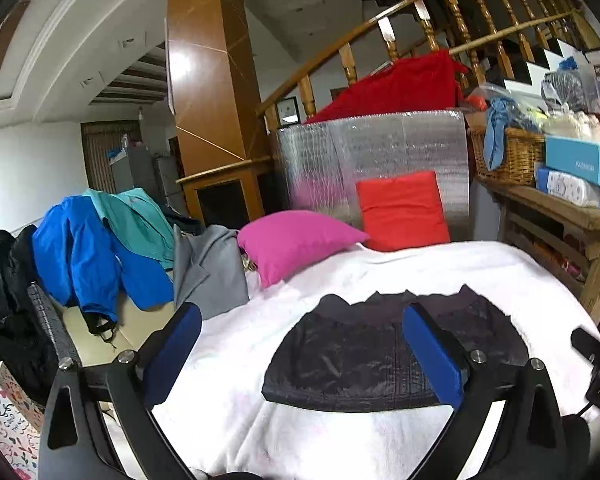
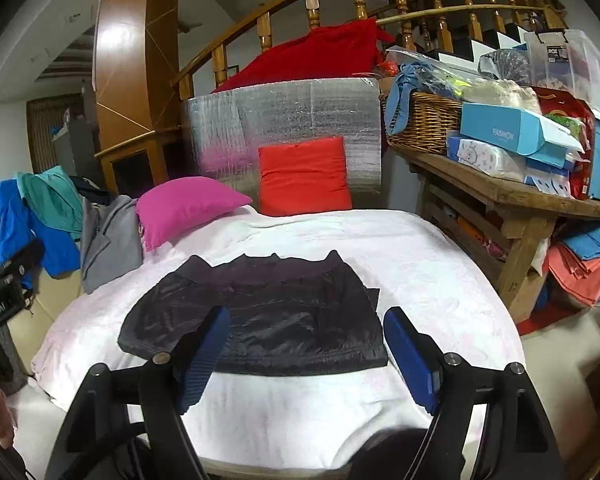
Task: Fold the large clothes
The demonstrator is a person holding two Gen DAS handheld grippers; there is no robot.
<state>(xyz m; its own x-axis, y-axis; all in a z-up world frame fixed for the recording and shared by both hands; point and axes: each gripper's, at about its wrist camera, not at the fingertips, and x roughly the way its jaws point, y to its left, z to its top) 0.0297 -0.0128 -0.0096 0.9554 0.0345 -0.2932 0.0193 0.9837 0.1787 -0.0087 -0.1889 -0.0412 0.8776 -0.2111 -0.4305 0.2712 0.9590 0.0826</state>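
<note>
A dark, shiny garment (image 1: 364, 352) lies folded into a flat rectangle on the white blanket (image 1: 440, 268) of the bed; the right wrist view shows the garment (image 2: 276, 320) too. My left gripper (image 1: 302, 320) hangs above its near edge, blue pads wide apart, nothing between them. My right gripper (image 2: 306, 326) hovers over the garment's near edge, also open and holding nothing. Each gripper's black body shows at the edge of the other's view.
A pink pillow (image 1: 296, 242) and a red cushion (image 1: 402, 210) lie at the bed's far end before a silver foil panel (image 1: 376, 156). Blue, teal and grey clothes (image 1: 100, 248) pile up at left. A wooden bench (image 2: 512, 200) with boxes and a wicker basket (image 2: 424, 124) stands at right.
</note>
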